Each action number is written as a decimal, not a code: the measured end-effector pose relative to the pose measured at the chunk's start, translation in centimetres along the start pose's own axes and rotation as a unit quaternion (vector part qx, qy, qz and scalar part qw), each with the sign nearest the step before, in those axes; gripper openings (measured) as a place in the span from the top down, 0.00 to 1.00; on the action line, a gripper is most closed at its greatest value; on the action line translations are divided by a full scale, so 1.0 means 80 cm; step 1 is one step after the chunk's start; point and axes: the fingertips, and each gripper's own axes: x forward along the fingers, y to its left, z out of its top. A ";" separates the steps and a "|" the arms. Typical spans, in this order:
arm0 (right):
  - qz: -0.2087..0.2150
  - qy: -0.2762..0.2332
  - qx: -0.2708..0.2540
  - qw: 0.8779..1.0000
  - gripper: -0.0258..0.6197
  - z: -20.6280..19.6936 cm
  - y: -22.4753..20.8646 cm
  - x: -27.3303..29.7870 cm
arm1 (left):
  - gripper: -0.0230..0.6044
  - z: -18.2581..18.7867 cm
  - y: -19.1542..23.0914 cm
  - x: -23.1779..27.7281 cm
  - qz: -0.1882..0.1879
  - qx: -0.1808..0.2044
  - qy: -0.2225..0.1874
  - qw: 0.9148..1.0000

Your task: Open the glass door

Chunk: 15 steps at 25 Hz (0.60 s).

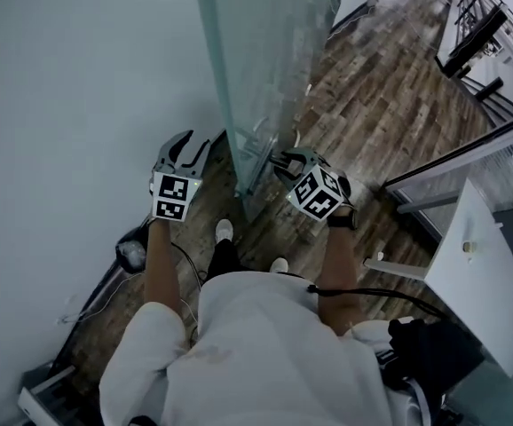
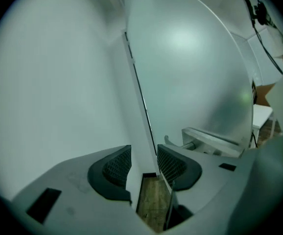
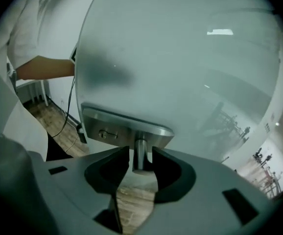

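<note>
Rising at twelve o'clock from the person (image 1: 265, 344), the glass door (image 1: 256, 60) stands edge-on between both grippers. At its three o'clock the right gripper (image 3: 140, 166) has fingers released around the handle stem (image 3: 140, 151), not pressing; at nine o'clock the left gripper (image 2: 144, 166) has fingers released, empty.
</note>
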 end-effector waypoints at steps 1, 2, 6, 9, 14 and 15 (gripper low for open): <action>-0.006 0.010 -0.012 1.000 0.73 0.005 -0.001 0.011 | 0.69 -0.003 0.005 -0.005 0.009 -0.016 -0.005 1.000; -0.014 0.025 -0.026 0.999 0.74 0.010 -0.001 0.022 | 0.69 -0.006 0.011 -0.011 0.021 -0.029 -0.009 0.999; -0.025 0.059 -0.051 0.997 0.77 0.025 0.002 0.049 | 0.71 -0.022 0.034 -0.039 0.081 -0.075 -0.032 0.993; -0.001 0.006 -0.031 1.000 0.77 0.049 0.000 0.064 | 0.71 -0.034 0.058 -0.062 0.123 -0.113 -0.053 0.984; 0.002 0.011 -0.021 1.000 0.76 0.080 0.005 0.101 | 0.72 -0.060 0.088 -0.098 0.181 -0.160 -0.069 0.968; -0.003 0.010 -0.021 1.000 0.76 0.086 0.004 0.106 | 0.73 -0.061 0.091 -0.103 0.189 -0.164 -0.070 0.966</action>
